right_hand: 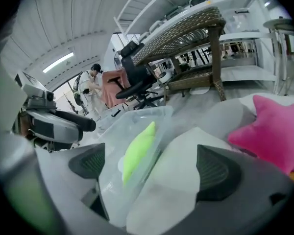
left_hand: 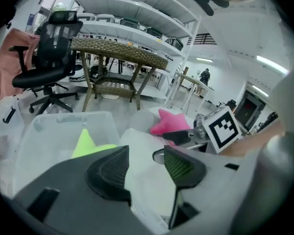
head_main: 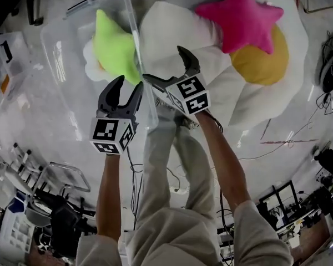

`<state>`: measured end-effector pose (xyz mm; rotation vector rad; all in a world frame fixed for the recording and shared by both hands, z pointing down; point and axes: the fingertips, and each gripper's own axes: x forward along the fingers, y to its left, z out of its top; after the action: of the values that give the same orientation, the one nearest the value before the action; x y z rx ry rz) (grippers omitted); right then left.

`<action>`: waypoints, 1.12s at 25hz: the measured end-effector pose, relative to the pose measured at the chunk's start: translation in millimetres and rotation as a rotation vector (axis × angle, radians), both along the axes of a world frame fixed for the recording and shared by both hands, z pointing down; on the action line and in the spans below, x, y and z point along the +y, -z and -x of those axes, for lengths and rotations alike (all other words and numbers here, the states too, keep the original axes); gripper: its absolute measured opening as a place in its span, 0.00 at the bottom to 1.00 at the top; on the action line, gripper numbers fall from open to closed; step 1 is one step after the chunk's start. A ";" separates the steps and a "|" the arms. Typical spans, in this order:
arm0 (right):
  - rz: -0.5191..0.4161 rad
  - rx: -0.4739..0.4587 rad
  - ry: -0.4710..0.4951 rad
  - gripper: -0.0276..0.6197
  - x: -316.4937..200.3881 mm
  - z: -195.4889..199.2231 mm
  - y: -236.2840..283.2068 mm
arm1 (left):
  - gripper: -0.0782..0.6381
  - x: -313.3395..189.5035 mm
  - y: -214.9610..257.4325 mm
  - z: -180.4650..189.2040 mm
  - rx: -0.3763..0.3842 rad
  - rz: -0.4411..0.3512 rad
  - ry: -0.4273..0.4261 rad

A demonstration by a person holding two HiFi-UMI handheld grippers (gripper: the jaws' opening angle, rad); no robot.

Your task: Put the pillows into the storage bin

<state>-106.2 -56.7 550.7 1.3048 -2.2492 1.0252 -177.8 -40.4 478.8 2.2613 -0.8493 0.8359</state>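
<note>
Left claw (head_main: 127,87) is released: jaws apart, nothing between the pads. Right claw (head_main: 165,64) is also released, jaws spread wide, empty; through its gap show the bin wall and the white pillow beyond. Both claws hover near the right rim of the clear storage bin (head_main: 66,49), which stands on the floor at far left. The green star pillow (head_main: 115,46) is already inside, leaning on the right wall. Still outside, on the floor right of the bin: the white pillow (head_main: 166,32) touching the bin wall, the pink star pillow (head_main: 241,18) further right, and the yellow-centred cushion (head_main: 261,57) beneath it. Whether the white pillow is a separate item or a lobe of the big cushion: cannot tell. Handling, est.: all items are plush, so light, soft and non-fragile; fabric should not slip. They will sag and compress, so pinch a thick fold or a star arm, not a flat face; use 2 claws for the large cushion. Clearance: bin top is open, but the wall is thin and the bin probably light, so lift loads over the rim rather than dragging across it. Open floor lies near and left; cables (head_main: 299,132) trail at near right.
</note>
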 end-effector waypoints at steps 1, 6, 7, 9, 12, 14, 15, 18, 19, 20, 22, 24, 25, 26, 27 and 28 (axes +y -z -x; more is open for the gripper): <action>-0.007 0.008 -0.022 0.91 2.5 -12.9 2.0 | 0.42 0.5 -1.5 -10.7 0.001 0.002 -0.021; -0.034 0.050 -0.136 0.91 21.9 -81.9 10.6 | 0.42 7.7 -8.9 -66.8 0.008 0.009 -0.118; -0.033 0.059 -0.161 0.91 28.1 -94.8 10.3 | 0.42 9.7 -10.4 -77.7 0.010 0.011 -0.140; -0.023 0.073 -0.213 0.91 41.6 -119.9 7.4 | 0.42 14.0 -13.1 -98.8 0.014 0.016 -0.186; 0.000 0.093 -0.288 0.91 62.9 -156.3 0.0 | 0.42 21.2 -16.6 -130.3 0.020 0.020 -0.244; 0.015 0.106 -0.330 0.91 76.1 -179.0 -5.8 | 0.42 26.1 -19.0 -150.4 0.026 0.022 -0.280; 0.023 0.113 -0.351 0.91 82.0 -189.1 -9.0 | 0.42 28.2 -20.2 -158.9 0.028 0.024 -0.295; 0.050 0.131 -0.414 0.91 97.8 -215.8 -19.9 | 0.42 34.2 -23.7 -178.5 0.033 0.030 -0.334; 0.059 0.137 -0.432 0.91 102.0 -223.5 -24.5 | 0.42 35.9 -24.9 -183.8 0.034 0.032 -0.345; 0.068 0.142 -0.448 0.91 105.5 -230.7 -29.8 | 0.42 37.5 -26.3 -188.9 0.035 0.033 -0.356; 0.088 0.147 -0.474 0.91 110.6 -243.5 -41.4 | 0.42 40.0 -29.7 -197.6 0.035 0.033 -0.378; 0.106 0.147 -0.499 0.91 111.9 -253.9 -54.6 | 0.42 39.8 -34.0 -203.0 0.034 0.030 -0.392; 0.115 0.148 -0.508 0.91 111.0 -258.1 -61.9 | 0.42 38.8 -36.6 -204.3 0.034 0.029 -0.396; 0.123 0.149 -0.515 0.91 109.4 -262.0 -69.9 | 0.42 37.4 -39.4 -204.8 0.033 0.028 -0.397; 0.132 0.152 -0.521 0.91 107.2 -265.9 -78.7 | 0.42 35.8 -42.4 -204.9 0.031 0.027 -0.398; 0.143 0.152 -0.529 0.91 104.6 -269.6 -88.2 | 0.42 34.2 -45.7 -204.3 0.030 0.025 -0.397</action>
<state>163.4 47.9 638.9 1.8920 -1.7181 1.1785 26.5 -6.2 524.5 2.4513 -0.3738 0.9740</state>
